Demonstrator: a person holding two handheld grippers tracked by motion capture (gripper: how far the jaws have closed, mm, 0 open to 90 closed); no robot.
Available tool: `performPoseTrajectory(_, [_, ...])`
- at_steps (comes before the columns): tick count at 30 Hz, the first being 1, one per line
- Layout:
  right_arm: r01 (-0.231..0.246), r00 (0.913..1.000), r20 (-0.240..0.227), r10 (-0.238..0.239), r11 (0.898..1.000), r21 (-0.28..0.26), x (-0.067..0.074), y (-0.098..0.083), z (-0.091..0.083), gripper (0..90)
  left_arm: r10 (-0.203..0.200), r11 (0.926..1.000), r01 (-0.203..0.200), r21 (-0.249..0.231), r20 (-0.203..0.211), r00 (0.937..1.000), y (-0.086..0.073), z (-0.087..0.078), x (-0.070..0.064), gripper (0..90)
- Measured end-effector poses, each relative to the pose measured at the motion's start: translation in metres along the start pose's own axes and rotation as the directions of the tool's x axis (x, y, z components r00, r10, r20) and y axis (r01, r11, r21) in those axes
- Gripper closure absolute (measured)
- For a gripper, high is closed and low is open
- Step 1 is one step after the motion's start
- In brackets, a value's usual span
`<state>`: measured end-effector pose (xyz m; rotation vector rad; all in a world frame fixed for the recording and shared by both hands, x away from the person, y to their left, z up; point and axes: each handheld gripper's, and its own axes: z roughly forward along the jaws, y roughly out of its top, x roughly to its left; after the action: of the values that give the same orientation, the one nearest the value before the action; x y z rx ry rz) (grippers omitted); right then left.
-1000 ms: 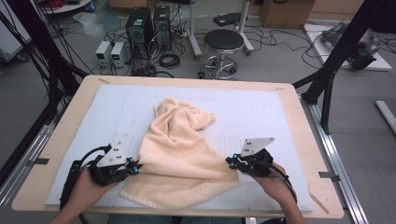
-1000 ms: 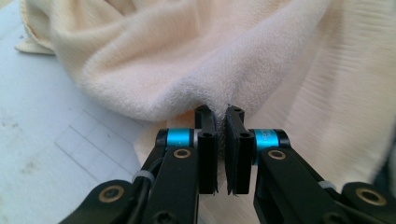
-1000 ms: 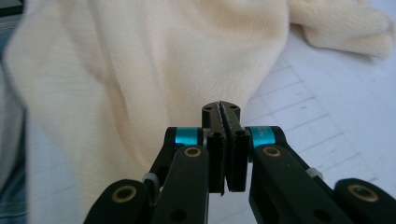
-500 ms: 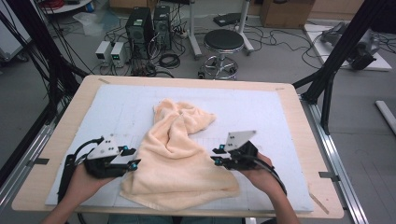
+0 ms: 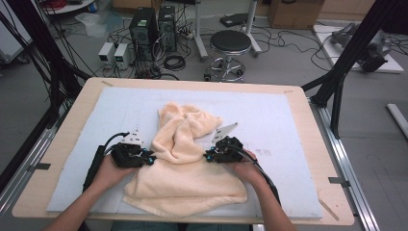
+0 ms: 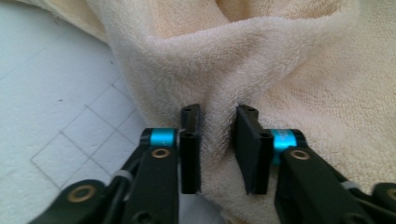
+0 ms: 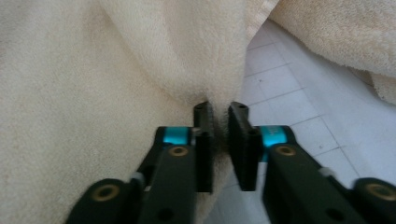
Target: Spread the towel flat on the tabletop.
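at the centre of the table [image 5: 67, 144], on its white mat [image 5: 279, 120], lies the cream towel [image 5: 185, 173], bunched into a ridge running toward twelve o'clock and spread flat toward six. at the towel's nine o'clock edge the left hand-held gripper [image 5: 150, 159] has just been closing its jaws, and in the left gripper view a fold of towel [image 6: 289, 84] sits pinched between them. at three o'clock the right hand-held gripper [image 5: 208, 156] has also just been closing; in the right gripper view its pads [image 7: 203, 140] clamp a thin fold of towel [image 7: 70, 116].
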<state>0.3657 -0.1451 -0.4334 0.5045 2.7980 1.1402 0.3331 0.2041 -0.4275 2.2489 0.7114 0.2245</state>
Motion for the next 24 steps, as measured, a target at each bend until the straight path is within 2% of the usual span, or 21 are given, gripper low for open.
performPoseTrajectory(1, [0.006,1.0,0.003,-0.006,1.0,0.006,0.001,0.0,-0.002,85.4,0.004,1.0,-0.004,-0.003,-0.012,0.9999,0.001,-0.001,-0.002,81.9])
performPoseTrajectory(2, [0.014,0.9999,0.006,-0.014,1.0,0.013,0.002,0.0,-0.004,85.5,0.005,1.0,-0.005,-0.003,-0.017,0.9998,0.002,-0.002,-0.003,83.3])
performPoseTrajectory(4, [0.005,0.9999,0.012,-0.006,1.0,0.018,0.006,-0.001,-0.013,85.5,0.011,0.9998,-0.012,-0.016,-0.037,0.9992,0.004,-0.005,-0.008,84.1])
performPoseTrajectory(6, [0.02,0.9992,0.036,-0.02,1.0,0.004,0.009,-0.004,-0.027,85.5,0.014,0.9991,-0.016,-0.04,-0.038,0.9992,0.006,-0.01,-0.013,84.3])
performPoseTrajectory(9, [0.006,0.9983,0.057,-0.003,0.999,-0.05,0.016,-0.012,-0.05,85.4,0.009,0.9958,-0.011,-0.091,-0.019,0.9998,0.011,-0.016,-0.024,84.3])
performPoseTrajectory(11, [0.001,0.9977,0.068,0.002,0.999,-0.051,0.024,-0.018,-0.062,85.4,0.012,0.9944,-0.013,-0.105,-0.006,0.9999,0.016,-0.018,-0.036,84.1])
performPoseTrajectory(14, [0.017,0.9949,0.1,-0.014,1.0,-0.025,0.04,-0.03,-0.076,85.4,0.056,0.9936,-0.053,-0.1,0.022,0.9982,0.02,-0.017,-0.055,83.9])
performPoseTrajectory(17, [-0.011,0.9941,0.108,0.016,0.999,-0.047,0.052,-0.048,-0.091,85.4,0.092,0.9915,-0.086,-0.098,0.06,0.994,0.022,-0.012,-0.067,81.8])
performPoseTrajectory(19, [-0.013,0.9912,0.131,0.017,0.999,-0.03,0.058,-0.059,-0.098,85.3,0.113,0.9906,-0.107,-0.085,0.064,0.9916,0.023,-0.01,-0.07,76.3])
performPoseTrajectory(20, [-0.017,0.9902,0.138,0.019,1.0,-0.013,0.059,-0.065,-0.101,85.2,0.111,0.9906,-0.105,-0.087,0.065,0.9917,0.022,-0.009,-0.069,74.6])
performPoseTrajectory(22, [-0.039,0.9893,0.141,0.038,0.999,0.008,0.059,-0.076,-0.105,84.6,0.098,0.9919,-0.093,-0.086,0.05,0.9939,0.022,-0.009,-0.065,69.8])
performPoseTrajectory(24, [-0.051,0.9899,0.133,0.049,0.999,0.011,0.058,-0.082,-0.109,83.0,0.08,0.9933,-0.077,-0.085,0.032,0.9963,0.021,-0.01,-0.059,68.7])
